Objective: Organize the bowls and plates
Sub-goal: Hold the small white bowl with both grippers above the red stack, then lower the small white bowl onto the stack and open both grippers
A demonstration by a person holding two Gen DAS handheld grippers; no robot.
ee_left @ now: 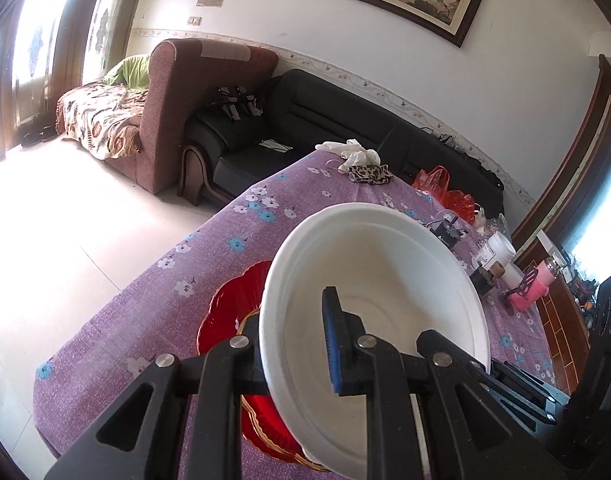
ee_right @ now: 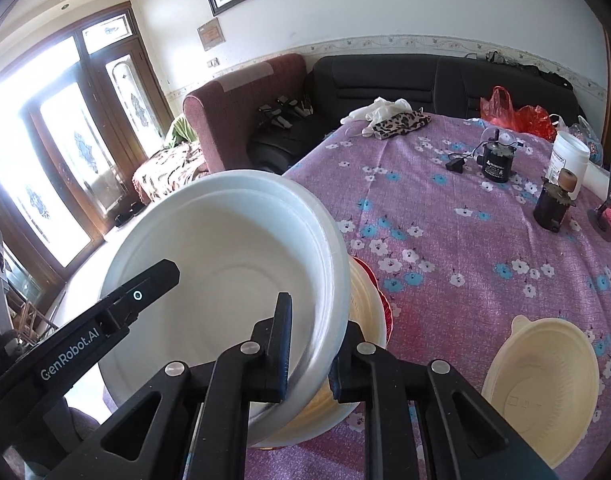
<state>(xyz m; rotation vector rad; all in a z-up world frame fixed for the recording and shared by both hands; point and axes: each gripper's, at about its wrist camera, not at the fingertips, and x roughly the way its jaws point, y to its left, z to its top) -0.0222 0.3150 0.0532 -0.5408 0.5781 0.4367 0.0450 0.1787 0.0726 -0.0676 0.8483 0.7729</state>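
1. L gripper [ee_left: 295, 340] pinches the rim of the white bowl [ee_left: 385, 280]: blue-padded finger inside, other finger outside the wall. Bowl is tilted, mouth toward the cam.
2. R gripper [ee_right: 307, 354] pinches the same white bowl [ee_right: 225, 276] at its opposite rim, one finger inside, one outside. L gripper's body [ee_right: 81, 332] shows across the bowl's left edge in the right wrist view.
3. White bowl sits above a cream bowl [ee_right: 365, 320], which rests on a red plate [ee_left: 233, 304] w/ gold trim; whether white and cream bowls touch, can't tell.
4. Second cream bowl [ee_right: 545, 384] lies on the tablecloth [ee_right: 465, 240] to the R, apart from the stack, upright, near the table's near edge.
5. Clutter is all at the far side, well apart from the bowls: black motor-like can [ee_right: 497, 160], small dark jar [ee_right: 553, 204], white tub [ee_right: 569, 156], pink item w/ a black stand [ee_left: 529, 288], red plastic bags [ee_right: 517, 114], leopard-print cloth [ee_right: 401, 124], white gloves [ee_right: 381, 108].
6. Open purple cloth btw stack and clutter; mid-table bare.
7. Table's L edge runs close beside the stack, floor [ee_left: 65, 220] below it. Beyond: brown sofa [ee_left: 185, 92], black sofa [ee_left: 305, 120], glass doors [ee_right: 65, 152].
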